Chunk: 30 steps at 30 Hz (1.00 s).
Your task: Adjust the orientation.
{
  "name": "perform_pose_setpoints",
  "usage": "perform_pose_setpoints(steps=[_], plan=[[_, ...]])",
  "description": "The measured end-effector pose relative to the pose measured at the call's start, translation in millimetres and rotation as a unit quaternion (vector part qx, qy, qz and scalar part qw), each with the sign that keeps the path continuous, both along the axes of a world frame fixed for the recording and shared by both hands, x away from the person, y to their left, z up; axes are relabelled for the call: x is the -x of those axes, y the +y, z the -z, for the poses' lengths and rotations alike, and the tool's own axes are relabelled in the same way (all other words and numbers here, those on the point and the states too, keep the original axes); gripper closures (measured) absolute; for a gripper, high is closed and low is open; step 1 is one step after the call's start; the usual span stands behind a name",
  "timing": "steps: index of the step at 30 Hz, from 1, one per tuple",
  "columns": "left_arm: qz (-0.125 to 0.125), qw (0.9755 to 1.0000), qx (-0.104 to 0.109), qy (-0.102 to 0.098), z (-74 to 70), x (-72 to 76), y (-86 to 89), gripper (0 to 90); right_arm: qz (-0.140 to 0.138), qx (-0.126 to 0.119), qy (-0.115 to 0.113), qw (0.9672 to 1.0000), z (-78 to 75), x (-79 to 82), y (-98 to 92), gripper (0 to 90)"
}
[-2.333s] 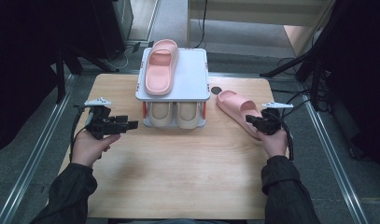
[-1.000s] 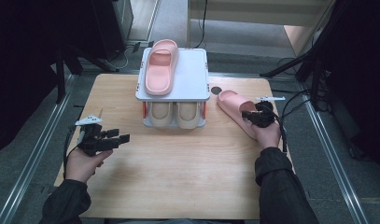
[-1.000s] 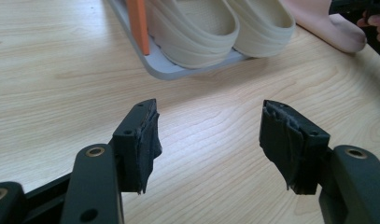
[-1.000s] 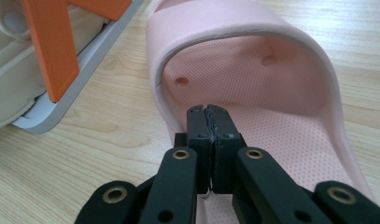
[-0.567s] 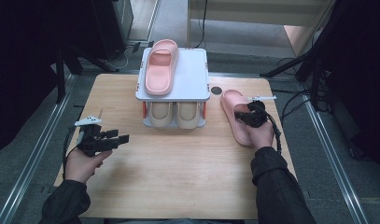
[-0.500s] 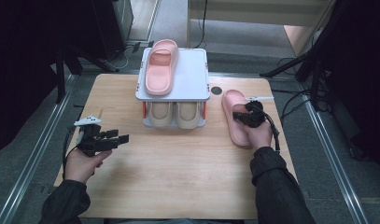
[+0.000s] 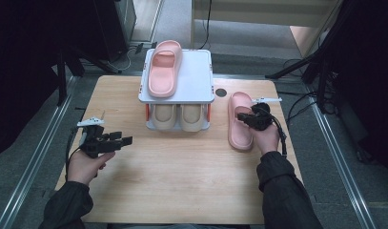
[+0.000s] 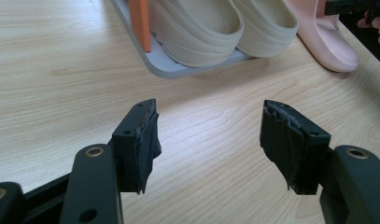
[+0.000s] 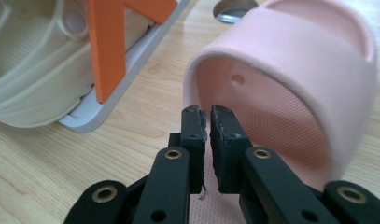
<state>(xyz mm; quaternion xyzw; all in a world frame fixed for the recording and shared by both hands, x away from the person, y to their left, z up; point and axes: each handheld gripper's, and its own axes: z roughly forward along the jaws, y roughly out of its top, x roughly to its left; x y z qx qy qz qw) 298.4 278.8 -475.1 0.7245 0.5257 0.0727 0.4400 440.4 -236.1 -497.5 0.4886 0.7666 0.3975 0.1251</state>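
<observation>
— On the right side of the table, what is your right gripper doing?

— You have it over the pink slipper that lies flat on the wood beside the rack, toe toward the far edge. In the right gripper view the two black jaws stand almost together, with only a thin slit between the pads, right at the near rim of the slipper's strap. They have just been opening a little; nothing sits in that slit, and the pads press on nothing.

— And your left gripper?

— You hold it low over bare wood near the table's left edge, jaws wide apart and empty, pointed toward the rack.

— Any writing or brand to read?

— None that you could read on the slippers, the rack or the grippers.

— What about the surface and the room?

— You work on a light wooden table with a round metal grommet near its far edge. A small white rack with orange uprights carries a second pink slipper on top and a beige pair underneath. Around the table you have grey floor, a metal rail along each side, and dark stands and cables.
</observation>
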Motion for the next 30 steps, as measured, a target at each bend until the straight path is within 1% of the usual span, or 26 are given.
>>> perform_pose_setpoints(steps=[2,5,6,7,10,12,14,18,20,21,23,25,28,30], plan=[[0.006,1.0,0.0,0.002,1.4,-4.2,-1.6,37.1,0.003,-0.003,-0.002,1.0,-2.5,3.8,-2.1,82.3],[0.009,0.9999,0.002,0.008,3.2,-9.9,-4.2,37.1,0.007,-0.001,-0.015,0.9999,-5.4,10.2,-6.1,78.1],[0.009,0.9999,0.002,0.011,3.8,-11.9,-5.4,37.0,0.008,-0.001,-0.016,0.9998,-6.0,11.5,-7.3,77.1],[0.013,0.9998,-0.001,0.013,4.2,-14.0,-6.5,37.1,0.01,-0.001,-0.017,0.9998,-6.8,13.3,-8.9,76.6],[0.017,0.9998,0.001,0.014,4.2,-18.7,-8.9,37.0,0.017,-0.002,-0.024,0.9996,-8.4,18.8,-14.5,75.5],[0.018,0.9997,0.002,0.014,4.4,-21.8,-9.7,37.1,0.024,-0.003,-0.029,0.9993,-8.6,21.7,-20.3,74.5],[0.018,0.9997,0.005,0.017,4.6,-24.0,-10.4,37.1,0.033,-0.005,-0.029,0.999,-8.6,23.6,-26.1,72.7],[0.021,0.9996,0.004,0.021,6.1,-25.4,-10.8,37.1,0.055,-0.001,-0.035,0.9979,-7.8,24.6,-36.4,63.9],[0.021,0.9995,0.003,0.021,6.9,-25.0,-10.1,37.1,0.068,-0.002,-0.035,0.997,-6.2,22.8,-41.0,57.8],[0.021,0.9995,0.003,0.022,7.2,-25.1,-9.8,37.1,0.077,-0.003,-0.029,0.9966,-4.4,21.3,-42.7,55.2],[0.019,0.9995,0.006,0.023,8.1,-26.1,-9.2,37.0,0.088,-0.006,-0.013,0.996,0.5,18.0,-46.0,54.5],[0.015,0.9995,0.008,0.026,9.6,-27.4,-8.3,37.0,0.092,-0.006,-0.006,0.9957,4.4,15.2,-47.5,54.2],[0.013,0.9994,0.011,0.029,10.7,-28.2,-6.9,37.1,0.094,-0.009,-0.006,0.9955,7.0,13.1,-47.1,54.1],[0.012,0.9994,0.012,0.03,10.9,-28.3,-6.6,37.0,0.096,-0.016,-0.008,0.9952,8.7,10.5,-45.4,54.2]])
